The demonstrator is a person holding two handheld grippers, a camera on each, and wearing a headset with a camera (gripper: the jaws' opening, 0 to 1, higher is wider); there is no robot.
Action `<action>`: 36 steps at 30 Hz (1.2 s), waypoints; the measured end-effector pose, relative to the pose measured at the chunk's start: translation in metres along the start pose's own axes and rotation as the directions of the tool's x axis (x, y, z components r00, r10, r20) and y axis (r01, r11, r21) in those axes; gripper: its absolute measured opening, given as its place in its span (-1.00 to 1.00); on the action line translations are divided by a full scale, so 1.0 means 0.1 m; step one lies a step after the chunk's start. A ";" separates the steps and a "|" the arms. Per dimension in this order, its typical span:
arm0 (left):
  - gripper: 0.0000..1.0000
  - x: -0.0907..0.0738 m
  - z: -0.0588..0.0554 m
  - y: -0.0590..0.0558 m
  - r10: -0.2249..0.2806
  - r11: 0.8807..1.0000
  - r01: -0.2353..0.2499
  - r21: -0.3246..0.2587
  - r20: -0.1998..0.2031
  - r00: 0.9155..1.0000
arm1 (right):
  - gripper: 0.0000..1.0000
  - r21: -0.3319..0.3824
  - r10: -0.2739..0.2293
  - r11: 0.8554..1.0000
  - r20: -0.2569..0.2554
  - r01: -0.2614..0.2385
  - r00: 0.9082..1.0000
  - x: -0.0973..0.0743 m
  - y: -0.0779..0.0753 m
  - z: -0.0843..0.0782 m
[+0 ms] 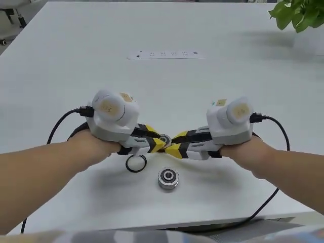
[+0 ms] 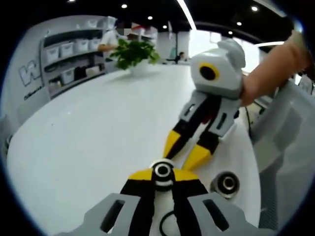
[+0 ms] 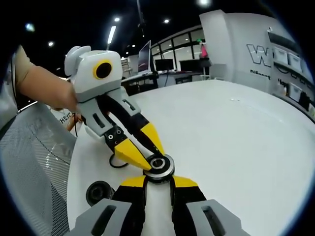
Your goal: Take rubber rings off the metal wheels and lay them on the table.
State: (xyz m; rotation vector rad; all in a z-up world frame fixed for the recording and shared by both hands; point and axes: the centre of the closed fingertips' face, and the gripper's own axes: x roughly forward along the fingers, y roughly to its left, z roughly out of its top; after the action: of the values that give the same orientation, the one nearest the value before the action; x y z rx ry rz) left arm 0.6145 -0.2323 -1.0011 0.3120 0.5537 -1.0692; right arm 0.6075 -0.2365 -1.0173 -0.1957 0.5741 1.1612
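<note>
Left forearm [image 1: 40, 172] and right forearm [image 1: 293, 172] come in over the near edge of the table [image 1: 76, 61], each hand wrapped round one gripper.

Count: 2 grippers, 2 wheels, 1 rubber ring off its wheel.

Left gripper [image 1: 156, 144] and right gripper [image 1: 174, 149] meet tip to tip above the table, around the middle of the near edge. Held wheel [image 1: 165, 140] sits between them, clear of the surface. In the left gripper view the left claw's yellow tips are clamped on either side of that wheel [image 2: 162, 171]. The right claw's jaws stand apart in a narrow V with their tips at the wheel; whether they pinch it, cannot tell.

Loose wheel [image 1: 168, 178] lies flat on the table below the jaw tips, closest to the near edge. Rubber ring [image 1: 135, 171] lies flat just left of it, under the left gripper's jaws, not touching the wheel.

Each gripper trails 1 black cable: left cable [image 1: 58, 126], right cable [image 1: 281, 131].

Toward the far edge, centre: 1 flat socket strip [image 1: 167, 53]. Far right corner: leaves of 1 plant [image 1: 298, 12].
</note>
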 end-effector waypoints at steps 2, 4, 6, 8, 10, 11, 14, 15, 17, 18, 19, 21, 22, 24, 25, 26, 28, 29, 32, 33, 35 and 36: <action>-0.74 0.00 0.00 -0.01 0.001 1.000 -0.001 -0.001 0.000 1.000 | -0.71 -0.001 -0.001 1.000 0.000 0.001 1.000 -0.01 0.00 0.00; -0.74 0.00 0.01 -0.01 0.002 1.000 -0.002 -0.003 0.001 1.000 | -0.72 -0.007 -0.003 1.000 0.000 0.003 1.000 -0.01 0.00 0.00; -0.74 0.00 0.01 -0.01 0.003 1.000 -0.003 -0.001 0.000 1.000 | -0.73 -0.009 -0.004 1.000 -0.001 0.004 1.000 -0.01 0.00 0.00; -0.74 0.00 0.01 -0.01 0.004 1.000 -0.004 -0.002 0.000 1.000 | -0.73 -0.014 -0.005 1.000 -0.001 0.005 1.000 -0.01 0.00 -0.01; -0.74 0.00 0.01 -0.01 0.006 1.000 -0.006 -0.003 0.001 1.000 | -0.74 -0.016 -0.006 1.000 -0.001 0.006 1.000 -0.01 0.00 -0.01; -0.74 0.00 0.01 -0.01 0.007 1.000 -0.007 -0.004 0.001 1.000 | -0.74 -0.017 -0.006 1.000 -0.001 0.006 1.000 -0.01 0.00 -0.01; -0.74 0.00 0.01 -0.01 0.009 1.000 -0.009 -0.005 0.004 1.000 | -0.76 -0.021 -0.007 1.000 -0.002 0.007 1.000 -0.02 0.01 -0.01; -0.74 0.00 0.01 -0.01 0.009 1.000 -0.009 -0.005 0.004 1.000 | -0.78 -0.022 -0.008 1.000 -0.003 0.008 1.000 -0.02 0.01 -0.01; -0.74 0.00 0.01 -0.01 0.010 1.000 -0.010 -0.005 0.004 1.000 | -0.80 -0.023 -0.008 1.000 -0.005 0.008 1.000 -0.02 0.00 -0.02; -0.74 0.00 0.01 -0.01 0.010 1.000 -0.010 -0.004 0.003 1.000 | -0.80 -0.023 -0.008 1.000 -0.005 0.008 1.000 -0.02 0.00 -0.02; -0.74 0.00 0.01 -0.01 0.010 1.000 -0.010 -0.004 0.004 1.000 | -0.81 -0.023 -0.010 1.000 -0.005 0.010 1.000 -0.02 0.01 -0.02; -0.75 0.00 0.01 -0.01 0.011 1.000 -0.011 -0.004 0.004 1.000 | -0.82 -0.020 -0.011 1.000 -0.005 0.011 1.000 -0.02 0.00 -0.02; -0.75 0.00 0.01 -0.01 0.013 1.000 -0.013 -0.003 0.003 1.000 | -0.84 -0.018 -0.012 1.000 -0.005 0.012 1.000 -0.02 0.00 -0.02; -0.75 0.00 0.01 0.00 0.016 1.000 -0.016 -0.001 0.002 1.000 | -0.93 -0.018 -0.012 1.000 -0.011 0.012 1.000 -0.04 0.00 -0.04; -0.75 0.00 0.01 0.00 0.016 1.000 -0.016 -0.002 0.002 1.000 | -0.99 -0.016 -0.021 1.000 -0.013 0.021 1.000 -0.04 -0.02 -0.04; -0.75 0.00 0.01 0.00 0.016 1.000 -0.016 -0.002 0.002 1.000 | -1.00 -0.010 -0.019 1.000 -0.009 0.019 1.000 -0.04 -0.02 -0.04; -0.75 0.00 0.01 0.00 0.017 1.000 -0.017 -0.002 0.003 1.000 | -1.00 -0.003 -0.022 1.000 -0.012 0.022 1.000 -0.04 -0.03 -0.03; -0.75 0.01 0.01 0.00 0.019 1.000 -0.019 -0.003 0.002 1.000 | -1.00 0.002 -0.024 1.000 -0.014 0.024 1.000 -0.04 -0.02 -0.04; -0.75 0.01 0.01 0.00 0.023 1.000 -0.023 0.004 -0.001 1.000 | -1.00 0.066 -0.030 0.997 -0.003 0.030 1.000 -0.05 -0.04 -0.03; -0.75 0.01 0.01 0.00 0.025 1.000 -0.025 0.005 -0.001 1.000 | -1.00 0.083 -0.030 0.996 -0.001 0.030 1.000 -0.06 -0.05 -0.03; -0.75 0.01 0.01 0.00 0.028 1.000 -0.028 0.006 -0.001 1.000 | -1.00 0.103 -0.031 0.994 0.008 0.030 1.000 -0.07 -0.06 -0.03; -0.76 0.00 0.01 0.00 0.030 1.000 -0.030 0.006 -0.001 1.000 | -1.00 0.124 -0.033 0.992 0.012 0.031 0.999 -0.08 -0.07 -0.02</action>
State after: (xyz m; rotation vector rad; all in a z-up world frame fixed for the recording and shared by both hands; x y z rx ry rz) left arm 0.6150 -0.2334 -1.0003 0.3249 0.5451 -1.0418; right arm 0.6110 -0.2468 -1.0161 -0.0902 0.6259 1.0915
